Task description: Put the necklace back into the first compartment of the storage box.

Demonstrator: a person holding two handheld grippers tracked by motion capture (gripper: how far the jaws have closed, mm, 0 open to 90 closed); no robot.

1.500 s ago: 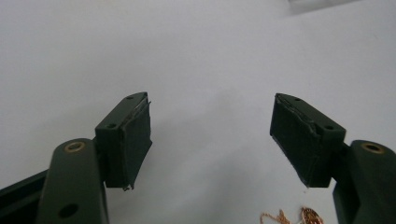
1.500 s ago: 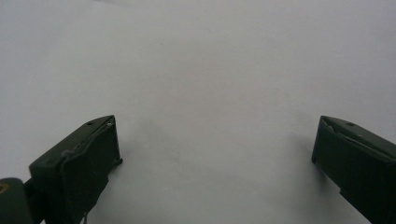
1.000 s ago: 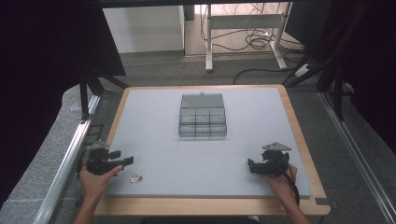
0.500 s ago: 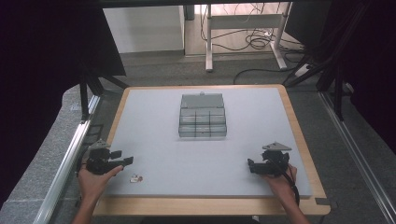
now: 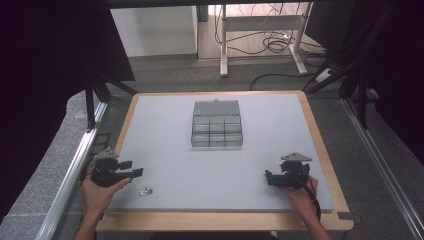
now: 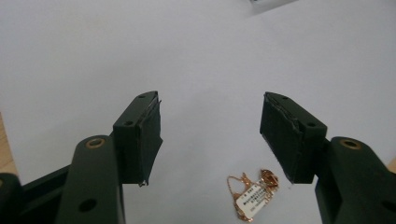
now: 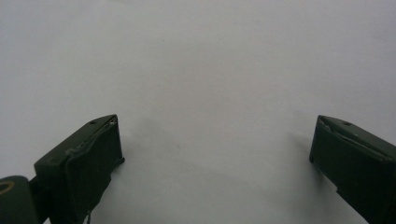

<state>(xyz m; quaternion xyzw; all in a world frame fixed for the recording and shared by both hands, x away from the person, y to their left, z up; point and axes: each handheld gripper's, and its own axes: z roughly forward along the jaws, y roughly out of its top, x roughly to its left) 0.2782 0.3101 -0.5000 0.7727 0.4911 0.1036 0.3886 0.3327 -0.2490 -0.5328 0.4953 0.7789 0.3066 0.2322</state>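
A thin gold chain with a small white tag [image 6: 251, 193] lies on the grey mat, low between my left gripper's jaws and close to the right-hand one. In the high view this chain [image 5: 145, 191] rests near the mat's front left, just right of my left gripper [image 5: 135, 172]. That gripper [image 6: 210, 126] is open with nothing held. My right gripper [image 5: 268, 178] sits at the front right of the mat, held by a hand. Its jaws stand wide apart over bare mat, so this gripper [image 7: 215, 144] is open and empty.
A clear plastic compartment box [image 5: 217, 125] with its lid raised stands at the mat's middle back. The grey mat [image 5: 210, 165] lies on a wooden table [image 5: 220, 221]. A metal rail [image 5: 70, 175] runs along the left side.
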